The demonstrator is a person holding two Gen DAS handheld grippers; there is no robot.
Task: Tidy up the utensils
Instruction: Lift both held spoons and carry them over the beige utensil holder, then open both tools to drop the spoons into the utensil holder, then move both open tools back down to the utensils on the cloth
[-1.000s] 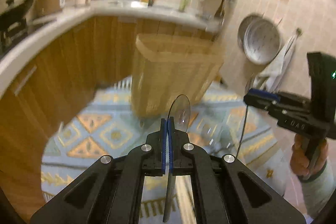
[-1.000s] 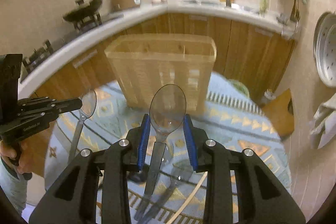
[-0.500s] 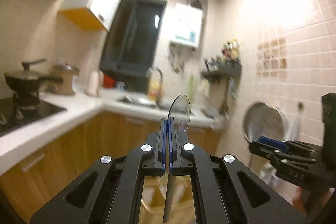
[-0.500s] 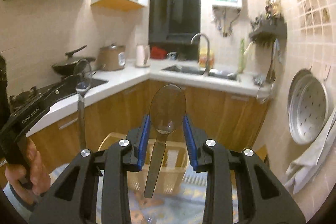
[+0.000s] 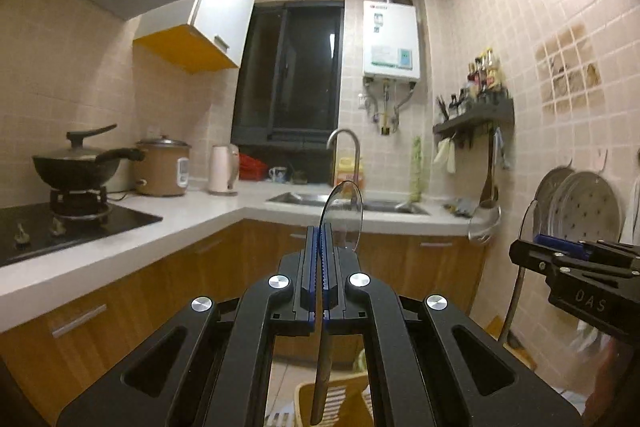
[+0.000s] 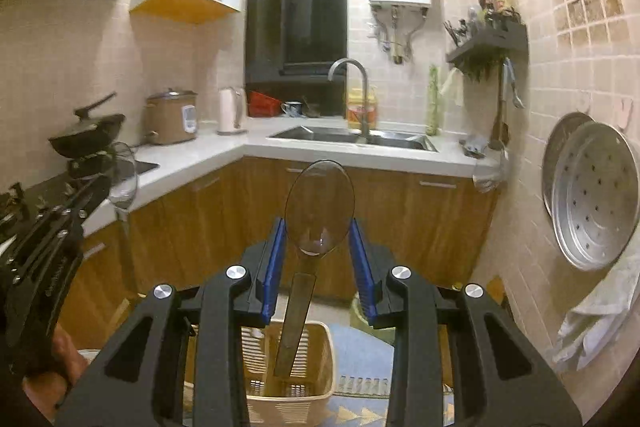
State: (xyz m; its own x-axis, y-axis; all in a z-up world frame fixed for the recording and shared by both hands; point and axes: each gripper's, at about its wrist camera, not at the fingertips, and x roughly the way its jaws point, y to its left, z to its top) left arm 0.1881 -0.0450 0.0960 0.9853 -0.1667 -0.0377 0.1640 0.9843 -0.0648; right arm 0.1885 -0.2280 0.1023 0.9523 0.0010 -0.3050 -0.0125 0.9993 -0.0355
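Overhead, tiled kitchen walls [image 5: 520, 27] around white L-shaped counter [image 5: 192, 219]

Left gripper [image 5: 320, 259]: black angular frame, silver round screws, blue ribbed pads. Right gripper [image 6: 318, 247]: same build, white lettering on side.

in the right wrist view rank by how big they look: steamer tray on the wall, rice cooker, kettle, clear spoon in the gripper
1. Steamer tray, largest.
2. Clear spoon in the right hand-held gripper, though it looks big only because it is close to the camera.
3. Rice cooker.
4. Kettle, smallest.
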